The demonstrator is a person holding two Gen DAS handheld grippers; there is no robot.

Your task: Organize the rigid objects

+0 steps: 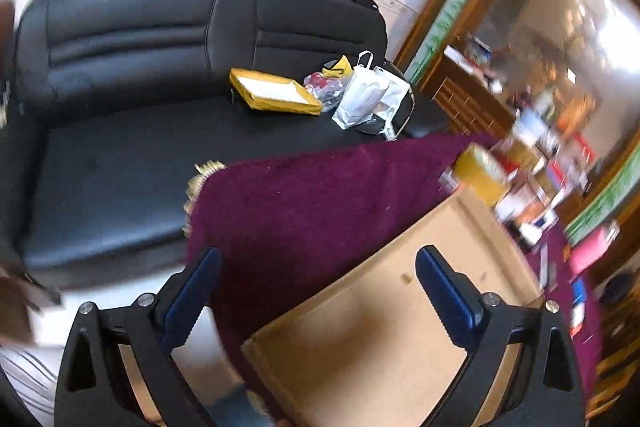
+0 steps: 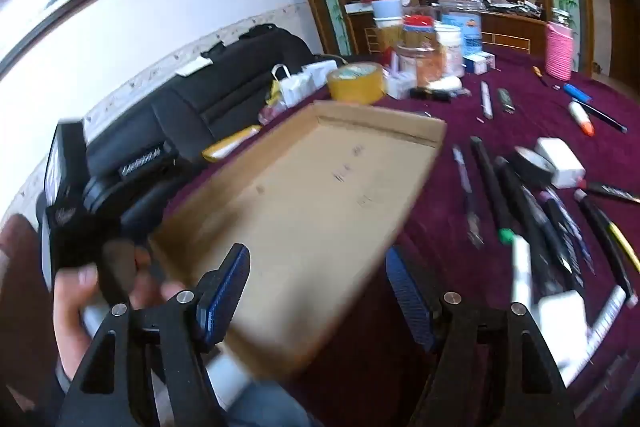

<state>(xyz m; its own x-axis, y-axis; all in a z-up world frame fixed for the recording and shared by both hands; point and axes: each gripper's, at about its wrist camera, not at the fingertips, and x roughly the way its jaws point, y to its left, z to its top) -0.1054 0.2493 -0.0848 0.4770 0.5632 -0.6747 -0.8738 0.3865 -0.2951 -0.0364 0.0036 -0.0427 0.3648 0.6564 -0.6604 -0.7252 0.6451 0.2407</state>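
A shallow cardboard tray (image 2: 304, 187) lies on the purple tablecloth (image 2: 500, 99), its near corner between my right gripper's fingers. My right gripper (image 2: 316, 283) is open and holds nothing. Several pens and markers (image 2: 520, 203) lie to the right of the tray, with a black tape roll (image 2: 534, 165) and a white box (image 2: 560, 163). In the left wrist view the tray (image 1: 380, 315) lies under my left gripper (image 1: 320, 287), which is open and empty over the tray's left edge. A yellow tape roll (image 2: 356, 81) stands behind the tray.
A black sofa (image 1: 140, 87) stands left of the table with a yellow envelope (image 1: 276, 91) and white bags (image 1: 368, 95) on it. Jars and boxes (image 2: 436, 39) crowd the table's far end. A pink cup (image 2: 558, 51) stands far right. A hand (image 2: 80, 291) holds the left gripper's handle.
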